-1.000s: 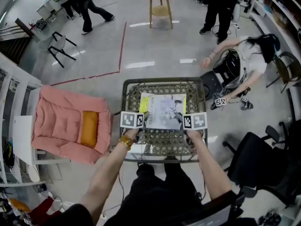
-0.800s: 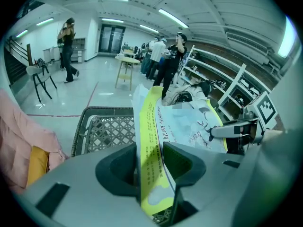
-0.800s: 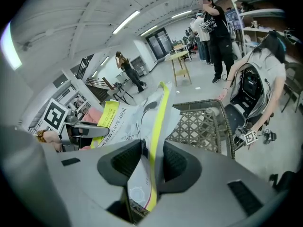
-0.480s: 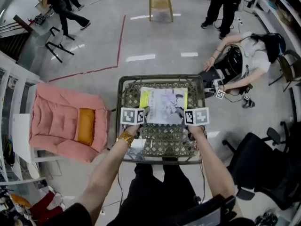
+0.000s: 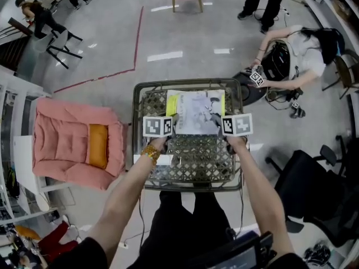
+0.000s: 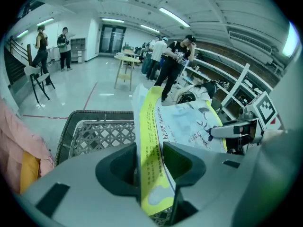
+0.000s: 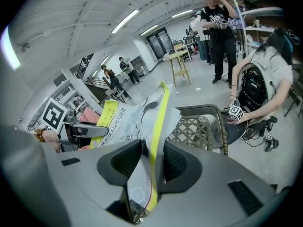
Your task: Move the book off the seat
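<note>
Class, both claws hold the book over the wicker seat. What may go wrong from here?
The left claw and right claw pinch only the book's near edge, so it might slip or tear. The raised rim of the seat could snag it. A person crouches beside the seat; swinging there risks a bump.

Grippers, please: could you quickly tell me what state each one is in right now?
Left gripper: closed on the book, at its yellow-banded left edge.
Right gripper: closed on the same book, at its right edge.
</note>
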Motion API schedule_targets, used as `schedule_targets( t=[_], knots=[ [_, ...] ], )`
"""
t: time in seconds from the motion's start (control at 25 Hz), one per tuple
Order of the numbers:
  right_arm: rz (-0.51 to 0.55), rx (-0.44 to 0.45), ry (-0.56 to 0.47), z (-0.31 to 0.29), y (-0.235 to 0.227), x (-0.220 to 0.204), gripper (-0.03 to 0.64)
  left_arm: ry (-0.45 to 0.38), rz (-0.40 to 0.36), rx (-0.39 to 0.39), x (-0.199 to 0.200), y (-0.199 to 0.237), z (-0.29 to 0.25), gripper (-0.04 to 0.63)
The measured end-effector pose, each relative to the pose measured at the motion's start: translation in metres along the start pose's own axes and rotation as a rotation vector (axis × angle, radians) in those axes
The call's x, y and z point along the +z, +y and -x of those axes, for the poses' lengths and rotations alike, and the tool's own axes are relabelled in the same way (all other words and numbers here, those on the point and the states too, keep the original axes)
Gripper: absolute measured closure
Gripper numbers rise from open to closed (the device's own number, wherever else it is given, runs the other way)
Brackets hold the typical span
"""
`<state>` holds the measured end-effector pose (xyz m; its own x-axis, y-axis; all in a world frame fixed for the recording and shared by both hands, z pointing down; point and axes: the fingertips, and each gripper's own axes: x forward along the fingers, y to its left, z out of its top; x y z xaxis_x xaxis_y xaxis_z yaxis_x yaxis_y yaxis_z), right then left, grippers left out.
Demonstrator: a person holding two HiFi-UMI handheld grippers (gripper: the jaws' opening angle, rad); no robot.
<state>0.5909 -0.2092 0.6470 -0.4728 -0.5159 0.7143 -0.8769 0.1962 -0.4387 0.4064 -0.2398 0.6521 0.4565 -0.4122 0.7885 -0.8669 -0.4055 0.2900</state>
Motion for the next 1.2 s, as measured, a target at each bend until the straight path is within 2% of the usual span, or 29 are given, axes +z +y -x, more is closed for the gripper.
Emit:
schedule_targets(
  t=[0.44, 1.2],
  knots=[
    [-0.003, 0.0, -0.007, -0.021, -0.028, 0.023, 0.482, 0.0, -0.007, 0.013, 0.026, 0.003, -0.033, 0.428],
    [-0.041, -0.034, 0.02, -0.062, -0.086, 0.027, 0.477, 0.037, -0.006, 0.005, 0.036, 0.007, -0.107, 0.426]
  ],
)
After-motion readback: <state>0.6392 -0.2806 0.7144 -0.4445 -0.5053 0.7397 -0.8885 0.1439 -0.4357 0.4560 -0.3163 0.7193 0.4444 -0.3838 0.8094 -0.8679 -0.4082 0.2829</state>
